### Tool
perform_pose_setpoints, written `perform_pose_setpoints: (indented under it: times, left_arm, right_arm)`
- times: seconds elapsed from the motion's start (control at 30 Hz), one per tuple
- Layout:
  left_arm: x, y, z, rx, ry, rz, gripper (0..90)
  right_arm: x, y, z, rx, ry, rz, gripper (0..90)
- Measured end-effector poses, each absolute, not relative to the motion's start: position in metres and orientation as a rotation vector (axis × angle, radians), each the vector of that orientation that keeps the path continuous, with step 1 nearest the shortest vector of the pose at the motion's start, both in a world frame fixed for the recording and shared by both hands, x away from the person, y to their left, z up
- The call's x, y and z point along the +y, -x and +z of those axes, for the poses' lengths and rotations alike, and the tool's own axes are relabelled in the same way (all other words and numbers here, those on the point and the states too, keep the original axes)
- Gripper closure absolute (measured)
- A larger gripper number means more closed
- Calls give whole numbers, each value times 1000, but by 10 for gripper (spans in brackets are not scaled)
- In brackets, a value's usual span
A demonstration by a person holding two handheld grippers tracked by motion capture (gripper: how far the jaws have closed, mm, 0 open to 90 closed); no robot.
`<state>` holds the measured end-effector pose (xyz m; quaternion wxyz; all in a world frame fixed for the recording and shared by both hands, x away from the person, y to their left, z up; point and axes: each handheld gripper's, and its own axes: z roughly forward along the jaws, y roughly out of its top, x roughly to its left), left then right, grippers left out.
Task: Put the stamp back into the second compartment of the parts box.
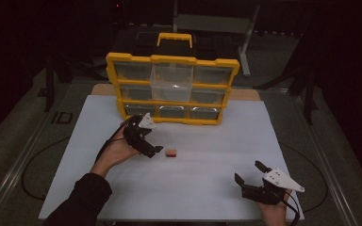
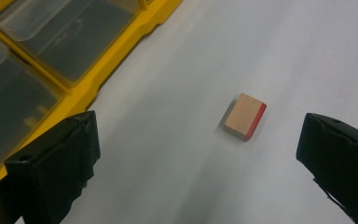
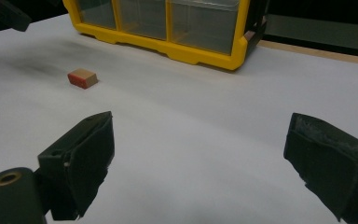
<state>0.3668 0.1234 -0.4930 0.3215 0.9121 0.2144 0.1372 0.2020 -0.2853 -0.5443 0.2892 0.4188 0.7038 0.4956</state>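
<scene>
A small wooden block (image 1: 171,153) with one red side lies on the white table sheet (image 1: 207,155), in front of the yellow drawer organizer (image 1: 172,88). My left gripper (image 1: 141,136) hovers just left of the block, held in a hand, its jaws wide apart and empty. In the left gripper view the block (image 2: 244,116) lies ahead between the two black jaws, nearer the right one. My right gripper (image 1: 249,172) rests near the front right of the sheet, open and empty. In the right gripper view the block (image 3: 82,78) sits far off at the upper left.
The organizer (image 3: 168,28) stands upright at the back of the sheet with clear drawers, one upper middle drawer (image 1: 171,81) pulled partly out. Dark floor and metal frames surround the table. Bare sheet lies between the two grippers.
</scene>
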Motion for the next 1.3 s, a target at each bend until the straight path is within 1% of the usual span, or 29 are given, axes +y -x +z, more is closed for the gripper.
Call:
perform_pose_setpoints:
  times: [0.7, 0.87, 0.93, 1.03, 1.07, 1.13, 1.3]
  left_arm:
    - [92, -373, -516, 536, -2478, 303, 1]
    - [85, -373, -520, 530, -2510, 258, 36]
    - [79, -372, -523, 504, -2547, 261, 61]
    - [74, -371, -525, 487, -2588, 276, 157]
    - [72, -371, -527, 491, -2592, 276, 168]
    - [71, -371, -528, 495, -2595, 275, 227]
    - [68, -374, -535, 490, -2601, 215, 383]
  right_arm:
    - [-286, -202, -544, 1879, -1116, 1327, 85]
    - [-286, -202, -544, 1878, -1117, 1329, 85]
    - [-286, -202, -544, 1879, -1117, 1329, 85]
    - [-286, -202, -544, 1880, -1116, 1330, 85]
    - [-286, -202, -544, 1880, -1116, 1330, 85]
    - [-286, -202, -544, 1879, -1116, 1329, 85]
    - [-286, -202, -544, 1882, -1114, 1330, 85]
